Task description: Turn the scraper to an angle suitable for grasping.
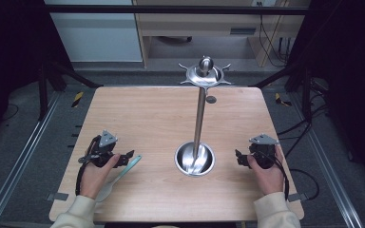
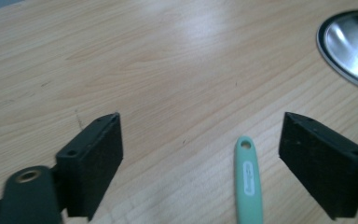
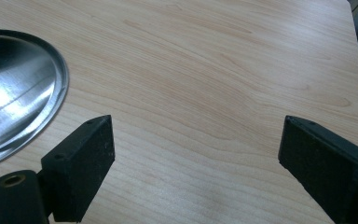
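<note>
Spatula: a mint-green spatula lies flat on the surface near its front-left corner, handle pointing toward the middle, paler blade end back by the person's left hand.
Handle end: in the left gripper view the handle with its hanging hole sits between the jaws, nearer the right-hand one, not touched by either.
Left tongs: the left tongs stand wide open, low over the handle, holding nothing.
Right tongs: the right tongs are also spread wide and hold nothing, parked near the front-right corner, pointing toward the stand's base.
Stand: a steel stand rises from a round dish base at the front middle of the surface, with a hooked crown at the top.
Step in hand: I'd say the pick-up of the spatula by its handle.
How to do it well: shift the left tongs a little so the handle is centred between the jaws, go down until they nearly touch the wood, then close squarely across the handle's width, short of the hole.
Watch for: a thin flat handle may slide or pivot if pinched off-centre.
</note>
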The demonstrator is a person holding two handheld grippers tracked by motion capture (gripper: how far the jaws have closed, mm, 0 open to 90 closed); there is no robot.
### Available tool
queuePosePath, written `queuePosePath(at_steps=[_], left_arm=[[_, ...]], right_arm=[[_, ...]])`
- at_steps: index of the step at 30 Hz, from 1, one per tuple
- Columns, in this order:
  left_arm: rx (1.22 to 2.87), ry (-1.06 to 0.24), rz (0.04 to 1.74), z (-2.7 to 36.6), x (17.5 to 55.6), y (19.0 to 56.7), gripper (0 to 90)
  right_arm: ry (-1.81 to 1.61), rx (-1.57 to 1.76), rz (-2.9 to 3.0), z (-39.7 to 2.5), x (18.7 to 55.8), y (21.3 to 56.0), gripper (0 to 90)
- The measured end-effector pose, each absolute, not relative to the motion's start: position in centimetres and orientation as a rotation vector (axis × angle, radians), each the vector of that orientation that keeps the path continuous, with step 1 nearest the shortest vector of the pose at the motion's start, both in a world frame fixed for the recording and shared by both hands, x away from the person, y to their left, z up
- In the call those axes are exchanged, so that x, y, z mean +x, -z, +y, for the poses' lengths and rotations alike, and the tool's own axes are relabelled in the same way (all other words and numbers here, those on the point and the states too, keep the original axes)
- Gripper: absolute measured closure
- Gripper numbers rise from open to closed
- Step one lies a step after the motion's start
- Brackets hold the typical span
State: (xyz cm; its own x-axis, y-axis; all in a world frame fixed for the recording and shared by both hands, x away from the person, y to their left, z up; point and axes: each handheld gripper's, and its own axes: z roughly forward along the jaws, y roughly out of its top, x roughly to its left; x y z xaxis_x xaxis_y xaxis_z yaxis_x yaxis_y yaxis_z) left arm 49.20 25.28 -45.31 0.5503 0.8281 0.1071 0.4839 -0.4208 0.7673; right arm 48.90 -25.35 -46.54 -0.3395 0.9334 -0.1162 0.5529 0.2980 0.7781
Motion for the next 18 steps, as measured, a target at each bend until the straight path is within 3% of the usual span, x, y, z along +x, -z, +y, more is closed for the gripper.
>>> queuePosePath(at_steps=[10,13,14,16,17,18], left_arm=[[2.089,-0.638,1.054,25.28,49.22,45.4,17.2],[2.122,-0.648,1.052,24.99,49.16,45.49,36.1],[2.126,-0.652,1.059,25.05,49.12,45.49,36.1],[2.118,-0.619,1.056,25.32,49.11,45.51,46.3],[2.12,-0.594,1.033,25.55,49.04,45.51,57.1],[2.132,-0.582,1.022,25.62,49.02,45.53,61.2]], right_arm=[[-0.871,1.311,2.017,-25.19,49.35,46.7,11.7],[-0.875,1.305,2.012,-25.18,49.2,46.64,11.9],[-0.875,1.305,2.012,-25.18,49.2,46.64,11.9],[-0.872,1.309,2.009,-25.13,49.15,46.6,12.1],[-0.876,1.307,2.011,-25.07,49.15,46.61,12.4],[-0.875,1.313,2.011,-25.01,49.13,46.61,12.5]])
